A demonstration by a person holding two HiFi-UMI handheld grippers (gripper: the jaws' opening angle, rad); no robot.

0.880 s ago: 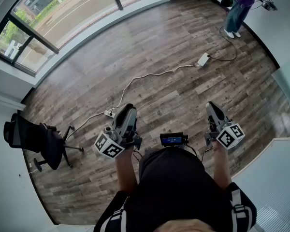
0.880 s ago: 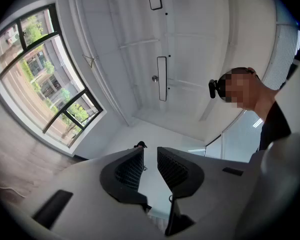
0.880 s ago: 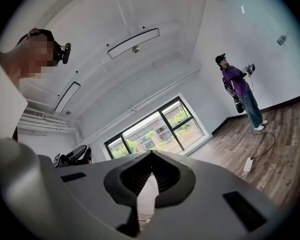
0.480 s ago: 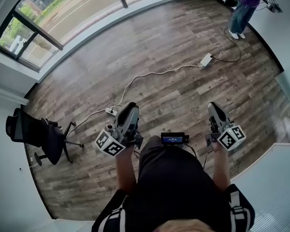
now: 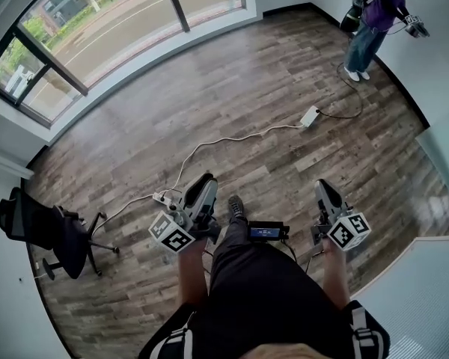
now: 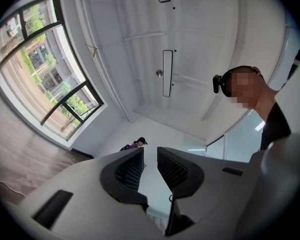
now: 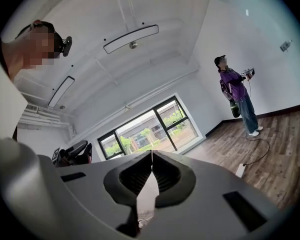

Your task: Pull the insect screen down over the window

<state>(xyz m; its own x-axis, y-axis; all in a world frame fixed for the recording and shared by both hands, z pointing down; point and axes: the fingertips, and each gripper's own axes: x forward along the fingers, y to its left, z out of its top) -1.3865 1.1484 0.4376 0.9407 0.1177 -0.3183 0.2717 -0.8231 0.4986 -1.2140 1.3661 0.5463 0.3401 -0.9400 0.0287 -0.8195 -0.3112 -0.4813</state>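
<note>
The dark-framed window [image 5: 127, 21] runs along the far wall at the top left of the head view; I cannot make out an insect screen on it. Both grippers are held close to the person's body, well away from the window. My left gripper [image 5: 206, 180] points upward, its jaws apart with nothing between them; its own view shows the ribbed pads [image 6: 131, 170] against the ceiling, with the window [image 6: 40, 74] off to the left. My right gripper [image 5: 321, 186] is shut and empty; in its own view the closed tips [image 7: 151, 153] line up with the window [image 7: 150, 129].
A black office chair [image 5: 41, 226] stands at the left wall. A white cable with a power strip [image 5: 311, 116] crosses the wood floor. Another person [image 5: 367, 21] in purple stands at the far right. The operator's shoe [image 5: 236, 206] shows between the grippers.
The head view has shifted slightly and a shoe has come into sight between the grippers. Both grippers stay in front of the body, a little nearer the frame's centre.
</note>
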